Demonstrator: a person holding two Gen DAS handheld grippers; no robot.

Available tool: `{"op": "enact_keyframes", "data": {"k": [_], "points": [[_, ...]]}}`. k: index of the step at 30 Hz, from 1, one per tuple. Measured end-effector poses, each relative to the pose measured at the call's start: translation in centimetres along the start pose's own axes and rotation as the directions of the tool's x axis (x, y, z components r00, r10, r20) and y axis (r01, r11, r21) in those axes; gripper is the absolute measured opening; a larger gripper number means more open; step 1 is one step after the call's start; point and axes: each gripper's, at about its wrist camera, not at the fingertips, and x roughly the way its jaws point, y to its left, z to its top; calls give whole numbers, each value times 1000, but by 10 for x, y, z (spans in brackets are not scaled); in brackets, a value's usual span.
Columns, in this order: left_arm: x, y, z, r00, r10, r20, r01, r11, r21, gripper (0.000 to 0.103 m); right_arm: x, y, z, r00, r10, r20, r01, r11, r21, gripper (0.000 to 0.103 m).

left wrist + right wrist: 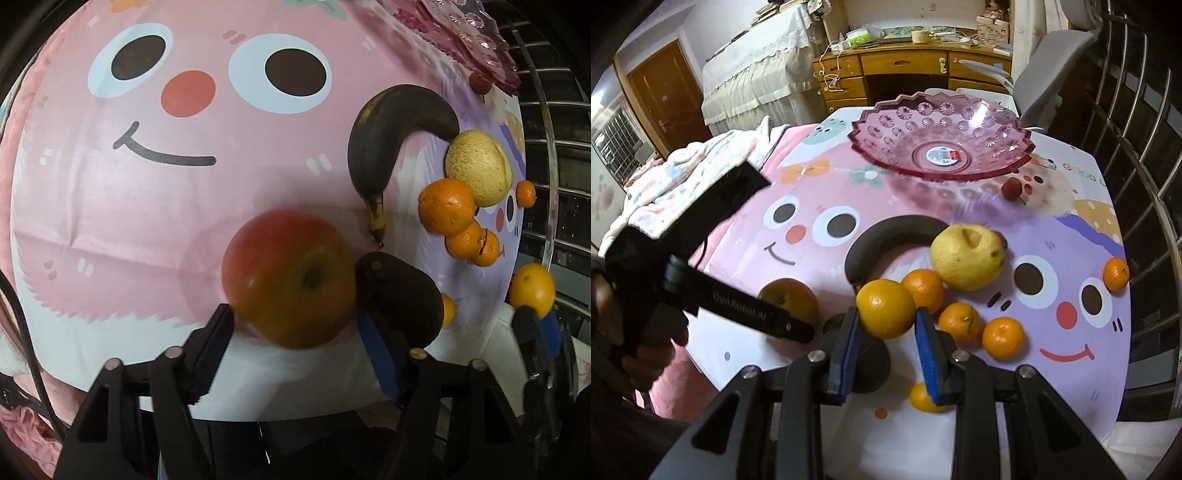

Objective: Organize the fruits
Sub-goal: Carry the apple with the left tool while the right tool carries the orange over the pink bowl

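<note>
A red-yellow apple (288, 280) sits between the fingers of my left gripper (295, 314), which is shut on it near the table's front edge; the same apple (790, 297) shows in the right wrist view. My right gripper (886, 314) is shut on an orange (885, 308), held just above the cloth. A dark avocado (402, 295) lies right beside the apple. Further back lie a blackened banana (886, 230), a yellow pear-like fruit (967, 258) and several mandarins (960, 321). The pink glass bowl (942, 147) stands empty at the back.
A small red fruit (1012, 188) lies just in front of the bowl. A metal railing (1137, 155) runs along the table's right side. A blanket (683, 166) is heaped at the left. The cartoon tablecloth (147, 206) is bare on the left half.
</note>
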Motion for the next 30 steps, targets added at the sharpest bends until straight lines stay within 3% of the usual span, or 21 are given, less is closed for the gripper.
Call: {"op": "enact_keyframes", "data": {"k": [6,10,11,12,13,14,17,20,26,28,30], "points": [[-3,-5,4,999,31,-16,-31,1000,1,53,3,-18,19,999,39,-1,-39,999,31,30],[-29,-11,7,999,41,27,-41,999,-3,48,5,-30,36,998,62,6,-62,998,33,30],[-38,-13,8,998,42,45,-41,999,-4,44,5,-34,42,998,68,12,-68,997,32,30],[-49,-14,10,997,34,65,-33,999,-7,20,4,-37,48,997,73,17,-74,997,32,30],[-61,-15,12,996,-6,84,7,1000,-11,11,4,-41,55,997,80,23,-81,996,33,30],[-72,-17,14,994,-34,101,36,999,-12,11,5,-44,61,996,84,30,-85,996,34,30],[-87,-27,22,991,12,133,-13,1000,10,11,9,-53,77,995,93,46,-94,995,30,30],[-81,-25,32,993,1,116,1,1000,-16,11,17,-60,90,994,97,50,-99,995,32,30],[-45,-7,46,993,43,112,-27,990,-141,41,29,-78,116,992,102,74,-106,993,50,30],[-42,-1,47,989,44,139,-20,985,-170,62,30,-82,121,992,99,82,-104,993,51,30],[-42,5,51,985,54,162,-23,982,-186,65,32,-87,126,992,98,85,-103,993,55,30]]}}
